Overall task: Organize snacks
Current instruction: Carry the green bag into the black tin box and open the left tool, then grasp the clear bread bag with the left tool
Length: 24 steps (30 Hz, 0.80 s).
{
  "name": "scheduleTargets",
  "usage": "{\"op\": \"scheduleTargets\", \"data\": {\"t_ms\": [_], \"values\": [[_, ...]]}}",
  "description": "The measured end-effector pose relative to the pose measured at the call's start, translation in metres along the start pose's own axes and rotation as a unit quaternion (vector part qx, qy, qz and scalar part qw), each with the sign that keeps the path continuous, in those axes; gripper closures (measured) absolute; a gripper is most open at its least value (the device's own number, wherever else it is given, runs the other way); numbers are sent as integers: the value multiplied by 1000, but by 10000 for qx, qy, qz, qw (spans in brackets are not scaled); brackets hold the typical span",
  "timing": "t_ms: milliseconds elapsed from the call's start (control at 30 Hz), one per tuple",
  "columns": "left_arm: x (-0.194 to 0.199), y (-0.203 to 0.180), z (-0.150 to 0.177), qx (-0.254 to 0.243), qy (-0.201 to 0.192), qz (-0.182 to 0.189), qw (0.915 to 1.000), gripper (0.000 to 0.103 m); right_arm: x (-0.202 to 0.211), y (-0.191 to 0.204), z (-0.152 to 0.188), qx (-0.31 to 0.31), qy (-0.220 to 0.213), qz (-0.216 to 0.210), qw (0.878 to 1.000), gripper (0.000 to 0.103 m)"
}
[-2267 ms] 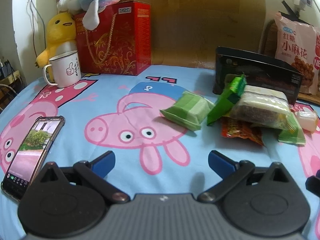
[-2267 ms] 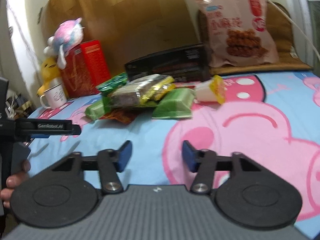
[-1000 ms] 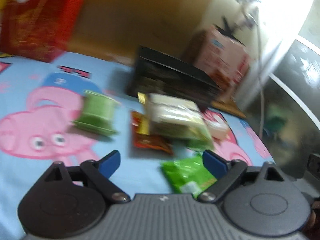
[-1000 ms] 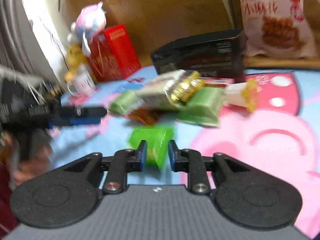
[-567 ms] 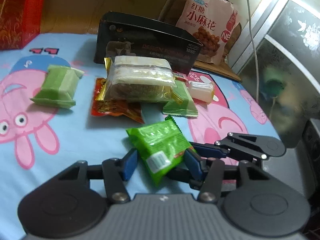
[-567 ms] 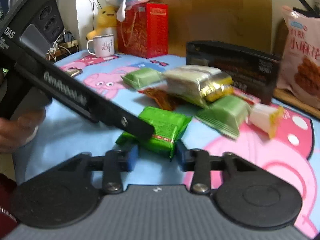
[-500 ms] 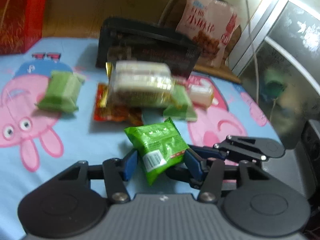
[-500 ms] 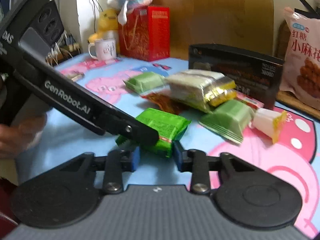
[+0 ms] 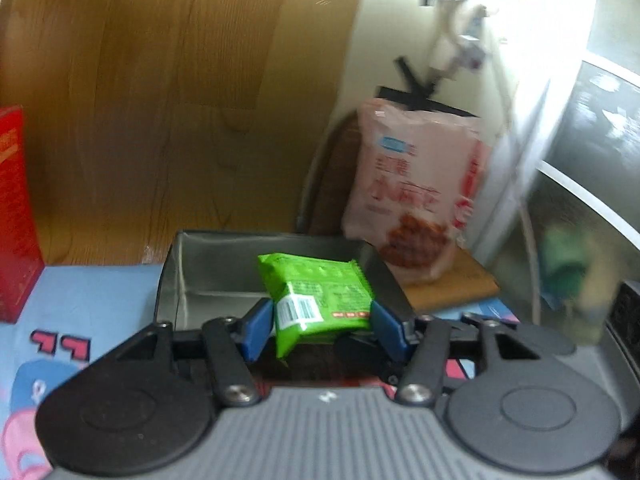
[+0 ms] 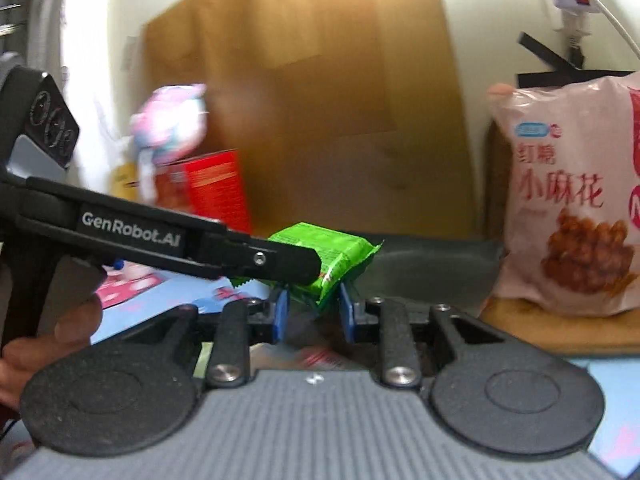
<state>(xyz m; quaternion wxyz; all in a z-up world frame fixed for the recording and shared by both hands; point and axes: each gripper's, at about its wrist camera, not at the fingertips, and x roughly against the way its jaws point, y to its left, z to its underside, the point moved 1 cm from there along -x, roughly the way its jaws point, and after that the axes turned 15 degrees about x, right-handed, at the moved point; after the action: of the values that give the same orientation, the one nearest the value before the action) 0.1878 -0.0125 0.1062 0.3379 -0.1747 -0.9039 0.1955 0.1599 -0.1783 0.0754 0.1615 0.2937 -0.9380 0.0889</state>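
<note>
A bright green snack packet (image 9: 316,292) hangs in the air just over the open black box (image 9: 176,276), gripped from two sides. My left gripper (image 9: 324,330) has its blue pads against the packet's near end, and its jaws are opening. My right gripper (image 10: 313,316) is shut on the packet's (image 10: 328,248) lower corner. The left gripper's black finger (image 10: 256,258) crosses the right wrist view from the left and covers part of the packet. The inside of the box that I can see holds nothing; its front is hidden behind the grippers.
A big pink snack bag (image 9: 416,200) leans upright just right of the box on a wooden board (image 10: 560,332). A red gift box (image 10: 216,188) and a plush toy (image 10: 172,124) stand at the back left. A person's hand (image 10: 60,332) grips the left tool's handle. The blue cartoon cloth (image 9: 92,296) lies below.
Both grippers have lifted the green packet off the cloth and carried it back over the black box. The other snacks have dropped out of view.
</note>
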Motion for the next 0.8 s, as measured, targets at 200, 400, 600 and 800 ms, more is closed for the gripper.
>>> {"op": "scheduleTargets", "data": {"t_ms": [200, 400, 600, 800], "values": [[9, 27, 12, 303, -87, 132, 9994, 38, 20, -17, 16, -398, -122, 143, 9990, 64], [29, 72, 53, 812, 286, 19, 9963, 37, 45, 15, 51, -676, 85, -634, 9957, 62], [26, 69, 83, 993, 574, -4, 9934, 49, 28, 50, 68, -623, 627, -891, 9921, 65], [59, 57, 112, 901, 666, 89, 9937, 50, 69, 63, 67, -695, 431, -1068, 9909, 65]]}}
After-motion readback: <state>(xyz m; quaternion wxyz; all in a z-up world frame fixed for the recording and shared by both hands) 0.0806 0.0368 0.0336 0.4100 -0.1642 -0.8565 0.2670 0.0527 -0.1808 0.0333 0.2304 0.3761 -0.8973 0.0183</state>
